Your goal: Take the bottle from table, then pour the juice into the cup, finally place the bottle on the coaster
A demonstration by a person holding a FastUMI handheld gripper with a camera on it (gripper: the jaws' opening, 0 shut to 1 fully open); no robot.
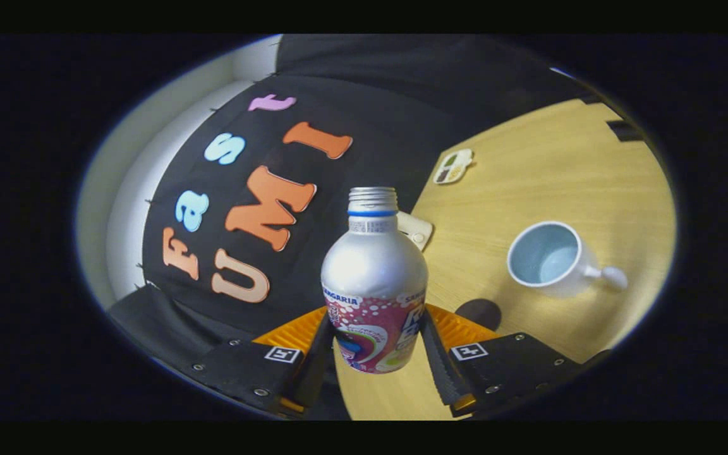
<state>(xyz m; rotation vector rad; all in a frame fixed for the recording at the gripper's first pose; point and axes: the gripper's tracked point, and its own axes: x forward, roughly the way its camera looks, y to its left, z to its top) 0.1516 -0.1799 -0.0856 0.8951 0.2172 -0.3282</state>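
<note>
A silver bottle [373, 272] with a pink label and an uncapped threaded neck stands between my fingers, and both of them press on its lower body. My gripper [374, 338] is shut on it. The whole scene looks tilted. A dark round shadow [479, 313] on the wooden table [528, 183] lies just right of the bottle's base, so the bottle seems lifted off the table. Beyond the right finger sits a white cup [553, 259] with a pale blue inside, its handle pointing away from the bottle. A beige flat coaster [419, 231] peeks out behind the bottle's shoulder.
A small white-rimmed flat piece [454, 166] with dark patches lies near the table's far edge, beyond the coaster. The booth's black cloth wall [339, 107] rises behind the table, with a white wall [124, 189] past it.
</note>
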